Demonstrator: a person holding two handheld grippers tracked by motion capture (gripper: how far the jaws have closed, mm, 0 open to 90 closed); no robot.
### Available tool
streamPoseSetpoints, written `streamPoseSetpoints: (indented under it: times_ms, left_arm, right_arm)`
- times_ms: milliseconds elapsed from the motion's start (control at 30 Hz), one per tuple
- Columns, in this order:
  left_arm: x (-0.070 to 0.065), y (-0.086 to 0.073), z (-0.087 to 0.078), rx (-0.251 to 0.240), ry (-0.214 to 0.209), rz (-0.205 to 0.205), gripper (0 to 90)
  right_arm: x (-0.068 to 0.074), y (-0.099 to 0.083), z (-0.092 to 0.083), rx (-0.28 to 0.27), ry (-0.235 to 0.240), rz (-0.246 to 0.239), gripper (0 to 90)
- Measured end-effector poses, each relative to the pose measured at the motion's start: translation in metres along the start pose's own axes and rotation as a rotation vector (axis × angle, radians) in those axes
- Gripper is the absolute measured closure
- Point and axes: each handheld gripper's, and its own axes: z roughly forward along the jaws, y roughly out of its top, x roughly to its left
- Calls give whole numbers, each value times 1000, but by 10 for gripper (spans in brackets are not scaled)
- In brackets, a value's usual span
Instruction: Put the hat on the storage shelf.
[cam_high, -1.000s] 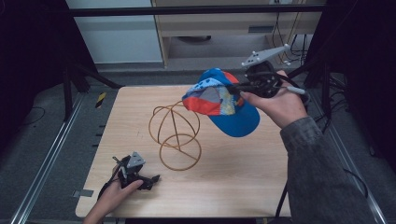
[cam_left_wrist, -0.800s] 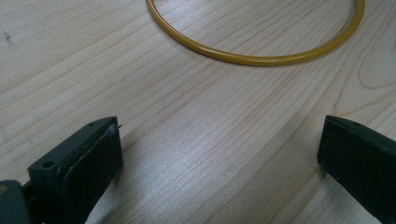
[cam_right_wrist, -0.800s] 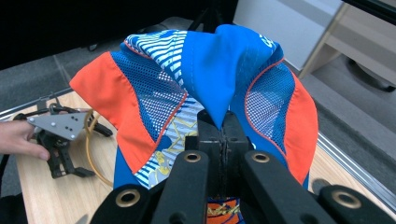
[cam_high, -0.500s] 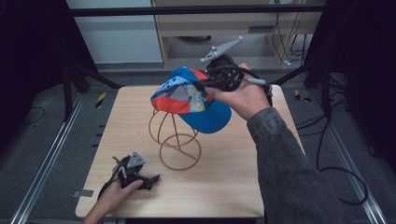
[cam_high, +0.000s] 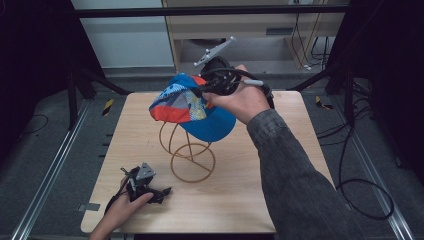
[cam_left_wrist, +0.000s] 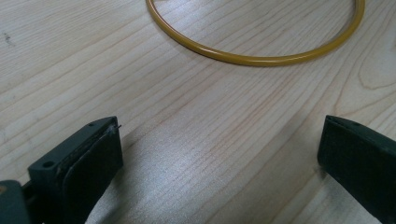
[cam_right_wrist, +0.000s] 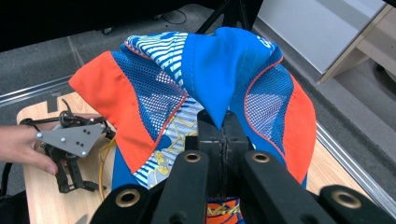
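A blue, orange and patterned cap (cam_high: 192, 107) hangs over the top of a gold wire stand (cam_high: 190, 155) at the middle of the wooden table (cam_high: 280, 195). My right gripper (cam_high: 202, 92) is shut on the cap's fabric; in the right gripper view the jaws (cam_right_wrist: 223, 126) pinch a blue fold of the cap (cam_right_wrist: 215, 65). My left gripper (cam_high: 162, 192) rests on the table at the front left, held by a hand. Its jaws (cam_left_wrist: 219, 149) stand open over bare wood, short of the stand's round base ring (cam_left_wrist: 261, 58).
A sleeved right forearm (cam_high: 300, 175) crosses the table's right half. Metal rails (cam_high: 50, 170) run along both sides of the table. Cables (cam_high: 360, 185) lie on the floor at the right. A cabinet (cam_high: 250, 35) stands behind the table.
My right gripper has carried the cap leftward from the table's back right until it hangs over the wire stand. The left gripper has stayed where it was.
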Motion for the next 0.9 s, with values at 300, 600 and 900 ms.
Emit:
streamPoseSetpoints:
  times_ms: [300,600,900]
  left_arm:
    - [0,0,0,-1,-1,-2,0]
    - [0,0,0,1,2,1,0]
    - [0,0,0,1,2,0,0]
  right_arm:
    - [7,10,19,35,9,-24,899]
    - [13,11,42,71,36,-35,898]
    - [18,11,52,82,53,-41,897]
